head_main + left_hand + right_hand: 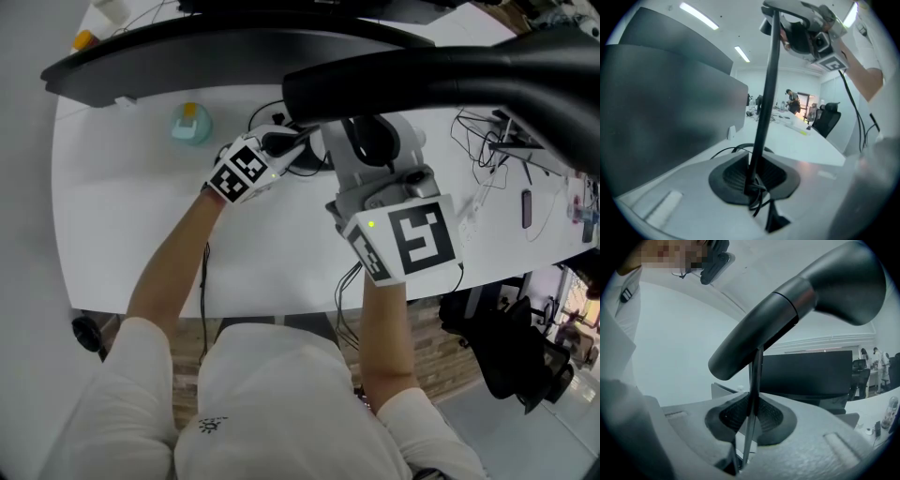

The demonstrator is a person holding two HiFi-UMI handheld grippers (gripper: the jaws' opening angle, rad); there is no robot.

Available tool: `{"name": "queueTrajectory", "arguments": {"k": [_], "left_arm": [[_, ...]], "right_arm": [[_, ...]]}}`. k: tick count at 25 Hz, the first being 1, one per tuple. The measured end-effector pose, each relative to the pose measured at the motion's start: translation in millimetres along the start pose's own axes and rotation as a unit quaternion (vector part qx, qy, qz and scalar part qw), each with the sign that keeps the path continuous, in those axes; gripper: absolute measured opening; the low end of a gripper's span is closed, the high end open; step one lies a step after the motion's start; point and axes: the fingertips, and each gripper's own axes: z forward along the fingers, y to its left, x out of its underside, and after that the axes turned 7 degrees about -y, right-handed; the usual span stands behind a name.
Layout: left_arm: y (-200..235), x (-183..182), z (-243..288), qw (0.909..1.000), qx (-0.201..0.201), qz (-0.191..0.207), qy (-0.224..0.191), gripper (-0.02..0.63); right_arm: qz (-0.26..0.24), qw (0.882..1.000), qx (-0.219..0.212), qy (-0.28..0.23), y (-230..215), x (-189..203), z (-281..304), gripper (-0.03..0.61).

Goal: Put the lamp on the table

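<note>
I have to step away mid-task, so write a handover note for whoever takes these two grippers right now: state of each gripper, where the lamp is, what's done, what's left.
The left gripper is shut on the lamp stem, low on it.
The right gripper is shut on the same stem higher up, just under the lamp head.
The lamp is upright over the white table. Its base is out of view, so I can't tell whether it rests on the table.
Done: both grips are on.
Left: lower the lamp until the base sits flat, then open both grippers and back away.
</note>
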Motion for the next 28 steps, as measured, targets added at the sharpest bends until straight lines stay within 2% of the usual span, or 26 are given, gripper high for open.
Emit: {"name": "queueTrajectory", "arguments": {"k": [11,28], "left_arm": [[2.2,3.6,-0.8,1.0,-0.007,-0.004,0.003,0.044],[9.0,7.7,2.0,0.9991,-0.04,-0.012,0.002,0.044]], "right_arm": [[-0.004,1.0,-0.009,0.006,5.5,3.3,6.5,0.041],[-0.002,0.999,-0.031,0.008,7.6,5.7,12.2,0.043]]}}
